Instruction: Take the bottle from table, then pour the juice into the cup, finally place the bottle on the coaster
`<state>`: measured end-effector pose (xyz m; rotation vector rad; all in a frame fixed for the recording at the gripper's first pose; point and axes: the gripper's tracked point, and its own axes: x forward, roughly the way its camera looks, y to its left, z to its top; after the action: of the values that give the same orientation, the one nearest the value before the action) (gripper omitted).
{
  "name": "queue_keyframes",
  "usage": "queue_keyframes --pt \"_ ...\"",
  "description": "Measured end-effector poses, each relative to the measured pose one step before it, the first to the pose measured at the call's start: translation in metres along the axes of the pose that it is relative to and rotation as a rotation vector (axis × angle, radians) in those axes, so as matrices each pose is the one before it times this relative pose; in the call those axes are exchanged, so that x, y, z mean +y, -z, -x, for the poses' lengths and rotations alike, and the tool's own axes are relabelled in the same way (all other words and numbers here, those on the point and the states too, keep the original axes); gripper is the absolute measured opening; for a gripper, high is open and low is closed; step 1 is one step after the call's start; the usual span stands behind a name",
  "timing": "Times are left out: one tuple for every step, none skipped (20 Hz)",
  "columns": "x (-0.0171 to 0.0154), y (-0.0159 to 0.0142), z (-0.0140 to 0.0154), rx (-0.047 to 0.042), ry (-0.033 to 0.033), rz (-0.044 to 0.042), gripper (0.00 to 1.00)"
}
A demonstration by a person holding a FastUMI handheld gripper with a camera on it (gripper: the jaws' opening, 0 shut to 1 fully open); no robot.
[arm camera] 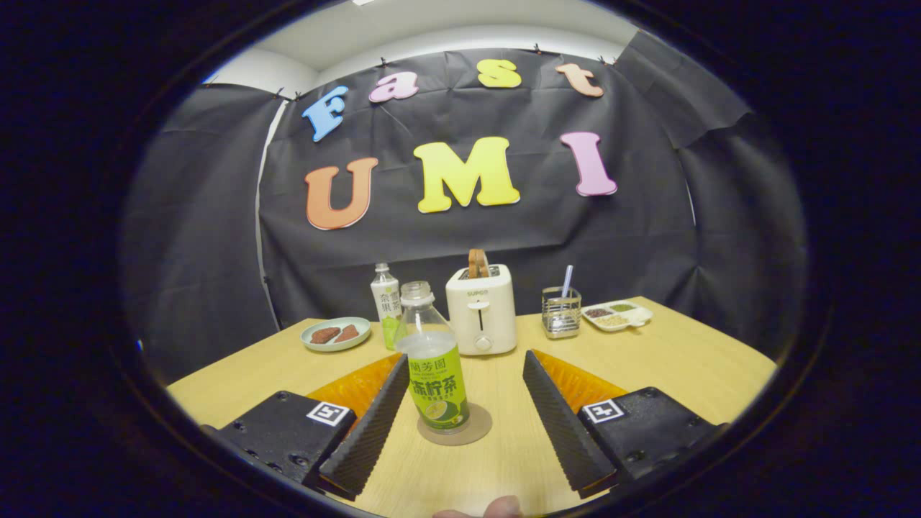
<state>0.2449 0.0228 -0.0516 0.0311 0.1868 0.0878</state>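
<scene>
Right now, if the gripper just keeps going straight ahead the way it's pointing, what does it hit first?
The gripper is open, and the uncapped bottle stands on the coaster between its fingers, nearer one finger. Going straight, it would likely meet that bottle first; the toaster stands farther back. Depth is hard to judge.

A light wooden table (669, 360) is carrying everything. A round coaster (478, 430) is lying toward its near edge with an uncapped bottle (434, 367) standing upright on it. Along the far edge are sitting a plate (335, 334) near the far left corner, a second bottle (385, 301), a toaster (481, 309), a wire holder (561, 312), and a divided tray (617, 315) near the far right corner.
</scene>
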Motion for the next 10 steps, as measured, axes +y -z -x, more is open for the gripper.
queue_keyframes --pt "0.00045 -0.00418 0.01133 -0.01184 0.00783 0.01379 1.0" --pt "0.00247 -0.00532 0.01109 -0.01393 -0.00062 0.01227 1.0" --pt "0.00098 -0.00333 0.01144 -0.01263 0.005 0.01737 1.0" --pt "-0.00041 -0.0025 0.01169 -0.01285 0.00872 0.01321 1.0" --pt "-0.00058 -0.00115 0.01178 -0.01099 0.00951 0.01256 1.0" --pt "-0.00049 -0.00227 0.01253 -0.01227 0.00753 0.01099 1.0" --pt "0.00092 0.00029 0.01305 -0.00945 0.00646 0.0105 1.0" --pt "-0.00067 -0.00005 0.01206 -0.00635 0.00577 0.00458 1.0" --pt "-0.001 0.00134 0.01235 0.00049 0.00818 -0.00833 1.0" --pt "-0.00074 -0.00011 0.01198 -0.00462 0.00365 -0.01509 1.0"
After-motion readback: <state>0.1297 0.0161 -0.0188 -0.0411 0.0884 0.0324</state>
